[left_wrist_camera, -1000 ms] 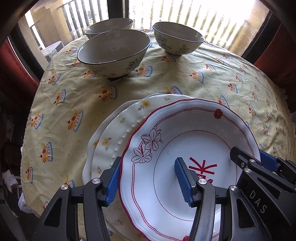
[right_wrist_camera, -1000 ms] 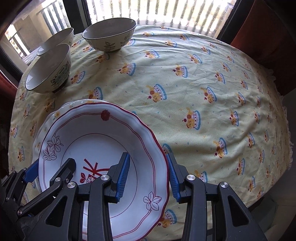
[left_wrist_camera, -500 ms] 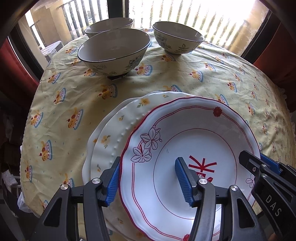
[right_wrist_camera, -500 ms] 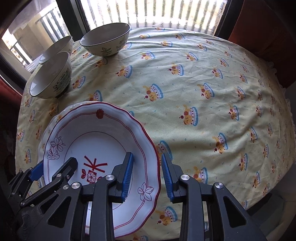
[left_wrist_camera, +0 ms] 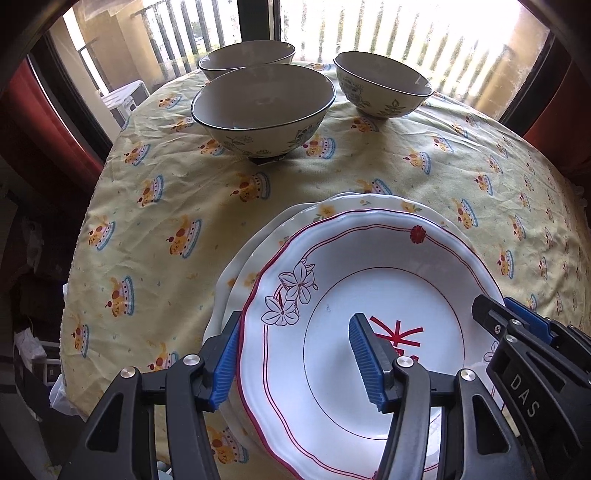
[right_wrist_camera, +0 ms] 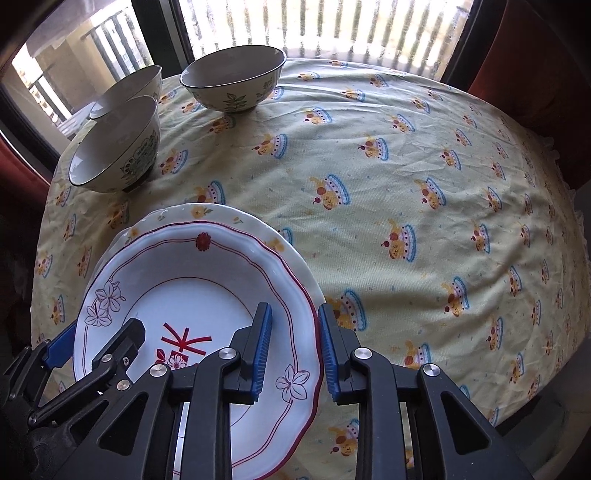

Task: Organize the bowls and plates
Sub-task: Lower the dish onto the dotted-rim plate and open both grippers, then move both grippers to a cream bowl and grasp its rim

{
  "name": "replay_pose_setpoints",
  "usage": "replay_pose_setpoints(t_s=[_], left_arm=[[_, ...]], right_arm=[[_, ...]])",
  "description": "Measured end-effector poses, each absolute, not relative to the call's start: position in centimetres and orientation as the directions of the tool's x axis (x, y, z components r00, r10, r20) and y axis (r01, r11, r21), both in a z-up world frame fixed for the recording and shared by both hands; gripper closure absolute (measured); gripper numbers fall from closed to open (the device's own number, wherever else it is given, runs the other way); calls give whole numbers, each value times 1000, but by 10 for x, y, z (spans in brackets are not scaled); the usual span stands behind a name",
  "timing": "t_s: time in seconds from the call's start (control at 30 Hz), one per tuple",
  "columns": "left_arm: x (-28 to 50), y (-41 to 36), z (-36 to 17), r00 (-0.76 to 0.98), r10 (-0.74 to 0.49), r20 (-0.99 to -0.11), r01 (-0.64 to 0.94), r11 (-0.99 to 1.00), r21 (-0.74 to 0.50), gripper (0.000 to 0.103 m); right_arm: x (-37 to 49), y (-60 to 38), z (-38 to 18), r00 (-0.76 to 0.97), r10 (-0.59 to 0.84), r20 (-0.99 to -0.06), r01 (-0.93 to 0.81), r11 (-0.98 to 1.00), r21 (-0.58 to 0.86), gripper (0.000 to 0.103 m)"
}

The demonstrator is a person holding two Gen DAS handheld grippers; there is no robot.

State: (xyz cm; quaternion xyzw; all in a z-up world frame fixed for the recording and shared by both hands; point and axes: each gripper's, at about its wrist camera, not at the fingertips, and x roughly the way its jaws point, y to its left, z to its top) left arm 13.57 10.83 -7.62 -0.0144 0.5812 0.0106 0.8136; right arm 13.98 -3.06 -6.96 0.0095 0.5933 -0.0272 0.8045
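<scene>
A white plate with red rim lines and flowers (left_wrist_camera: 369,280) (right_wrist_camera: 184,280) lies on a stack of cream plates with yellow flowers (left_wrist_camera: 325,212) (right_wrist_camera: 207,212) near the table's front. My left gripper (left_wrist_camera: 295,354) is open, its jaws straddling the red plate's left rim. My right gripper (right_wrist_camera: 293,347) straddles the plate's right rim with a narrow gap, jaws not pressing it. Three cream floral bowls stand apart at the back: a near one (left_wrist_camera: 262,110) (right_wrist_camera: 114,147), a far left one (left_wrist_camera: 247,57) (right_wrist_camera: 129,88), a right one (left_wrist_camera: 382,83) (right_wrist_camera: 232,81).
A round table with a yellow tablecloth printed with cakes (left_wrist_camera: 155,206) (right_wrist_camera: 424,184). The cloth's right half holds only the print. A window with railings (left_wrist_camera: 369,29) is behind, red curtains at both sides.
The right gripper has narrowed and pulled back slightly along the plate's right rim. The red plate has settled lower on the stack. The left gripper stays open in place.
</scene>
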Motion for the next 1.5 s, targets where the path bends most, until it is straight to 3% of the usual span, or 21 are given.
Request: replay_pose_setpoints(t_s=[0.43,0.77,0.83,0.9,0.97,1.1,1.5], left_arm=[[138,108,-79,376,18,-926,-20,1000,11,39],[136,110,-81,361,-24,-932,-3,1000,-27,19],[138,111,-80,358,-33,-933,9,999,-32,16],[140,113,-77,364,-37,-931,15,999,-34,14],[144,117,-73,373,-42,-927,16,999,-39,10],[156,124,-65,400,-47,-915,9,999,-48,6],[209,149,-43,503,40,-863,-34,999,26,7]], right_arm=[[142,-27,-73,312,-57,-948,81,996,-33,77],[141,-29,-68,316,-37,-948,79,997,-12,77],[143,-30,-65,329,-19,-944,78,997,7,66],[145,-30,-60,363,-8,-932,87,996,25,36],[148,-27,-56,388,-16,-921,82,996,17,28],[161,-20,-54,394,14,-919,62,997,41,28],[220,19,-33,456,66,-888,-49,998,49,23]])
